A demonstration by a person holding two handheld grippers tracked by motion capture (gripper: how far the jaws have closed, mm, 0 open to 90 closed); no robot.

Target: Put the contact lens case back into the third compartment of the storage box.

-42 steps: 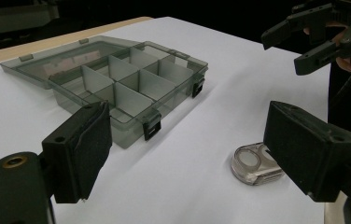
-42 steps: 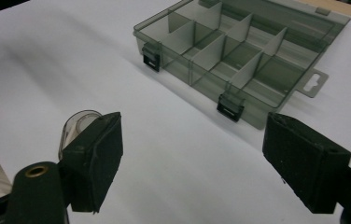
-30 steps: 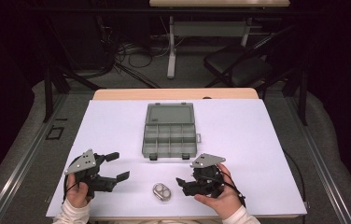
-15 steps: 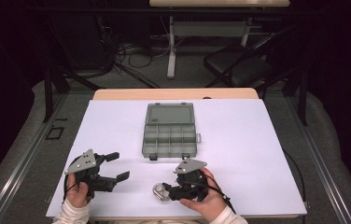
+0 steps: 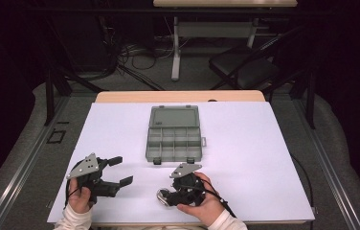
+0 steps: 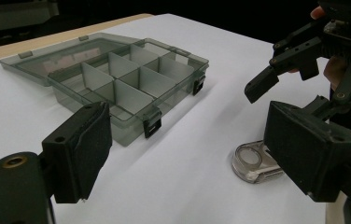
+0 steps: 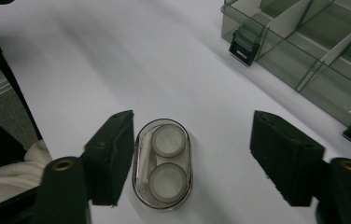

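Between the closing right gripper (image 7: 192,163) jaws lies a lens case (image 7: 163,162).

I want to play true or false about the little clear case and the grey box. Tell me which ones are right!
1. The grey box has its lid open. True.
2. The clear case sits inside the box. False: it lies on the table, in front of the box.
3. The right tongs squeeze the case. False: their jaws have just been closing, with the case between them but not pressed.
4. The left tongs hold nothing. True.
5. The box compartments look empty. True.
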